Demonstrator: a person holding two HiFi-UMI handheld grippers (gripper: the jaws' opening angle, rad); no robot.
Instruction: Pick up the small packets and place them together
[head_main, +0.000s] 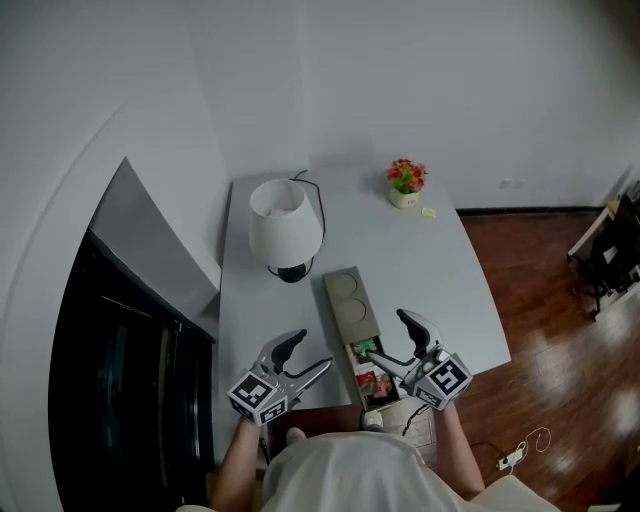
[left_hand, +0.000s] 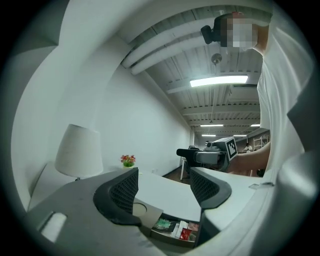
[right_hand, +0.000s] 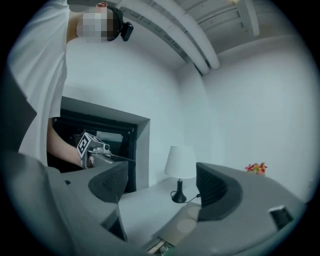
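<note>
Several small packets (head_main: 370, 380), green, red and white, lie in the near compartment of a long grey tray (head_main: 352, 300) at the table's front edge. In the left gripper view the packets (left_hand: 176, 229) show low down between and below the jaws. My left gripper (head_main: 308, 355) hovers left of the tray, open and empty (left_hand: 164, 187). My right gripper (head_main: 392, 340) hangs just right of the packets, open, with nothing between its jaws (right_hand: 161, 184). Only the tray's far end (right_hand: 182, 225) shows in the right gripper view.
A white lamp (head_main: 285, 225) with a black base and cord stands behind the tray. A small flower pot (head_main: 406, 183) sits at the table's far right. A dark cabinet (head_main: 120, 350) flanks the table on the left; wooden floor (head_main: 560, 330) lies to the right.
</note>
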